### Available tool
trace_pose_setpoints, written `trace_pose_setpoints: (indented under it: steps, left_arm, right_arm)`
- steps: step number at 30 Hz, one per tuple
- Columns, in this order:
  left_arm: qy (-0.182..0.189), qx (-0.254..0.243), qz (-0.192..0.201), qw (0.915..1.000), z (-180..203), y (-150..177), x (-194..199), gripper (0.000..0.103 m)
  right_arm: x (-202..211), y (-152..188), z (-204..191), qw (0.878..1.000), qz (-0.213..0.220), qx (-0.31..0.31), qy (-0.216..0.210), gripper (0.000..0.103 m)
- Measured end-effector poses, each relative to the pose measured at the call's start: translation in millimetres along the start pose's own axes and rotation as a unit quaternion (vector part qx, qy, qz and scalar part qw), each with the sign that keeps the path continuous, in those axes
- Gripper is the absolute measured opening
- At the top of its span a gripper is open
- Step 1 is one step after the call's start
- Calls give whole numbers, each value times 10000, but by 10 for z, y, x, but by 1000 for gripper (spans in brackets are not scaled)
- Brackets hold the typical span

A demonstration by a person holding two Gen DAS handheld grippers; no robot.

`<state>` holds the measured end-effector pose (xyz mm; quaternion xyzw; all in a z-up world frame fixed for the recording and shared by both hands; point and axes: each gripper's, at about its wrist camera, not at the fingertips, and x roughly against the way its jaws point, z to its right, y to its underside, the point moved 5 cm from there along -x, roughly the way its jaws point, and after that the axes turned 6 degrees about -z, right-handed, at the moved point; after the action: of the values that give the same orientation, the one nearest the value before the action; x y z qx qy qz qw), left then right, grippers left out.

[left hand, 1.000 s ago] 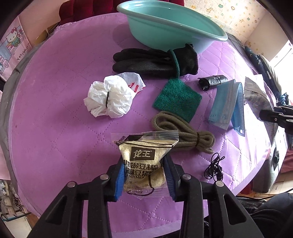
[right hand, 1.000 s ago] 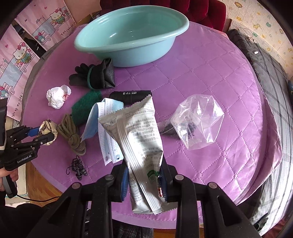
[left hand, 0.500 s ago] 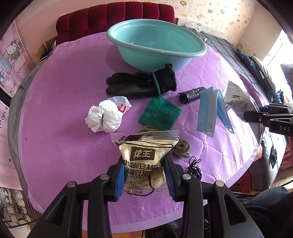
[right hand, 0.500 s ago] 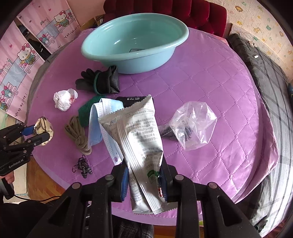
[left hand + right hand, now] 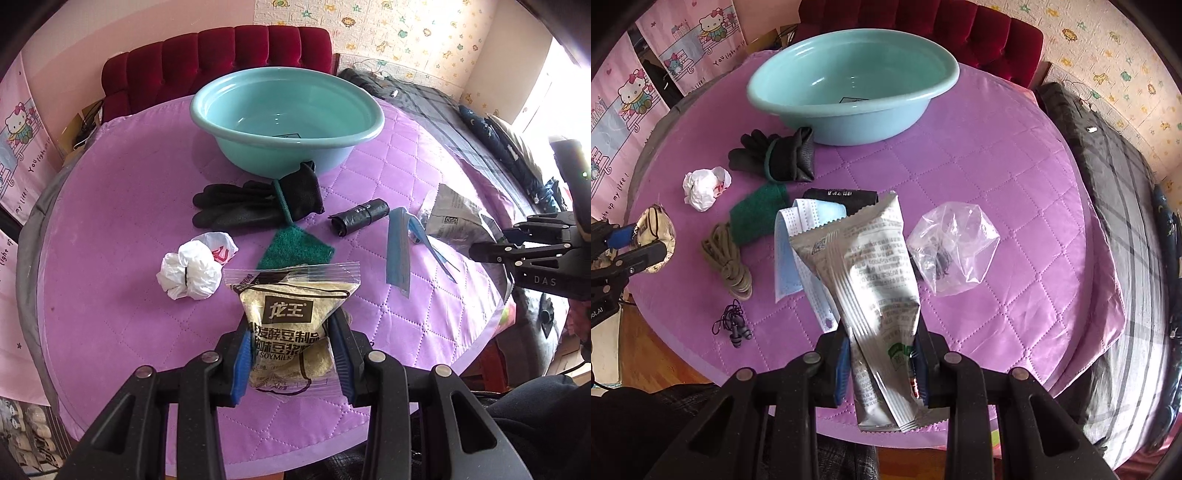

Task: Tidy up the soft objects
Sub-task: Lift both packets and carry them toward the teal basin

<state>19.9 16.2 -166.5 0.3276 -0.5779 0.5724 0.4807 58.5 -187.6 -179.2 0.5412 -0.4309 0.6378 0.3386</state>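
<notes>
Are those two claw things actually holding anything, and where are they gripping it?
Yes, both. The left gripper pinches the soymilk packet across its lower half; the right gripper pinches the silver pouch near its bottom end.

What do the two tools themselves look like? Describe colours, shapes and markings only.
Both the left tool and the right tool are matte black, with angular linked bars, silver round rivets and blue ribbed pads inside the fingers. White "DAS" lettering shows on the right tool's side.
</notes>
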Motion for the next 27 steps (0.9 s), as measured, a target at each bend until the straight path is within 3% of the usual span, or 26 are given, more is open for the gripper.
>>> trace_pose_setpoints:
  steps: [13,27]
  left_arm:
    - [185,-425,-124,9989,341,-74,-110,42]
    - [235,-689,-159,9972,509,-278,-140,42]
  right_arm:
    - [-211,112,-303,9983,-315,454,-204,30]
    - [-12,-29,-151,9991,-122,330,-245,30]
